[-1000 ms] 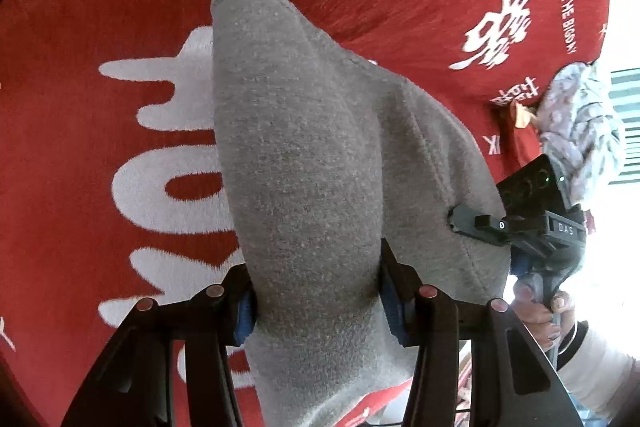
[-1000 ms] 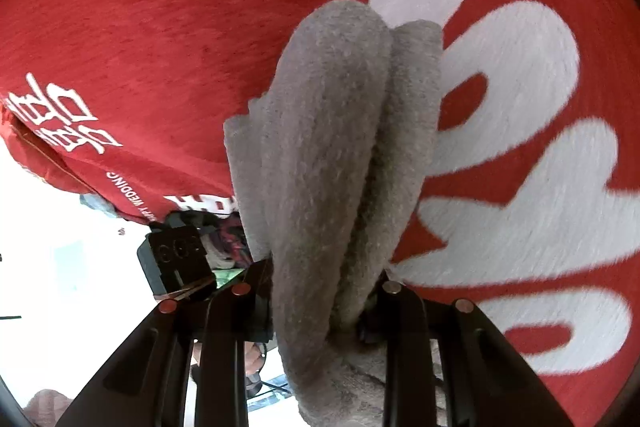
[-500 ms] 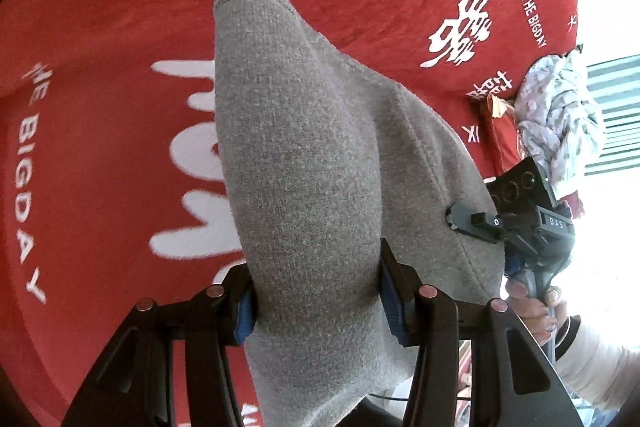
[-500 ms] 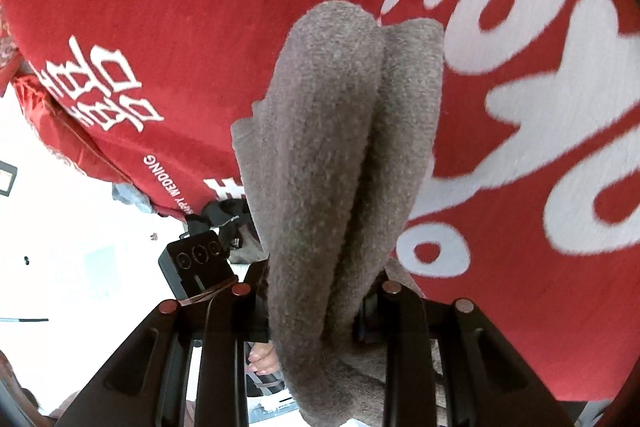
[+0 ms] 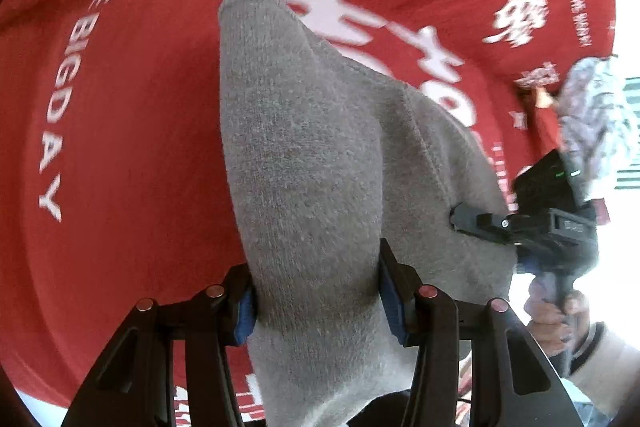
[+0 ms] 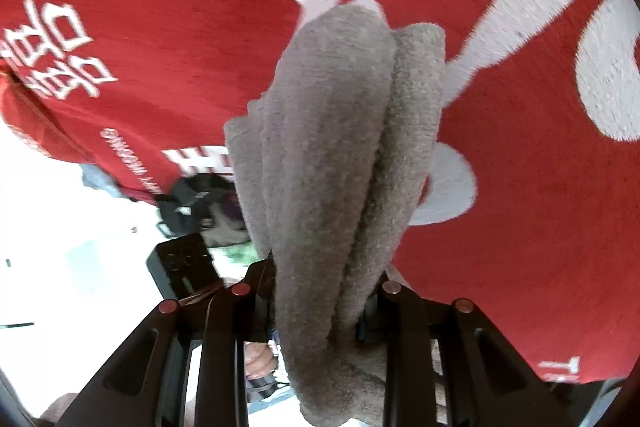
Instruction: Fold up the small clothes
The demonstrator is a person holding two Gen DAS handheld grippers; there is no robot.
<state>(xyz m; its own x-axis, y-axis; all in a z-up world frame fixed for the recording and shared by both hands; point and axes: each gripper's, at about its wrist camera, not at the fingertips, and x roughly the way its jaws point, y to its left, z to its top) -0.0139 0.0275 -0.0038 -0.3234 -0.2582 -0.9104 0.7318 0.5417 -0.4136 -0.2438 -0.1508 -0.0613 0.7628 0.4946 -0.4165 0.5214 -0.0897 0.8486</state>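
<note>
Left wrist view: one grey garment (image 5: 312, 163), two tongs (image 5: 316, 299), one red cloth (image 5: 132, 131).

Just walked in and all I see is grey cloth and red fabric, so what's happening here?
A person is folding a small grey knit garment with a hand-held claw in each hand. The left claw is clamped on a thick bunch of it, and the right claw grips another bunched part. The garment hangs between them above a red cloth with white lettering. No finished fold is visible.
</note>
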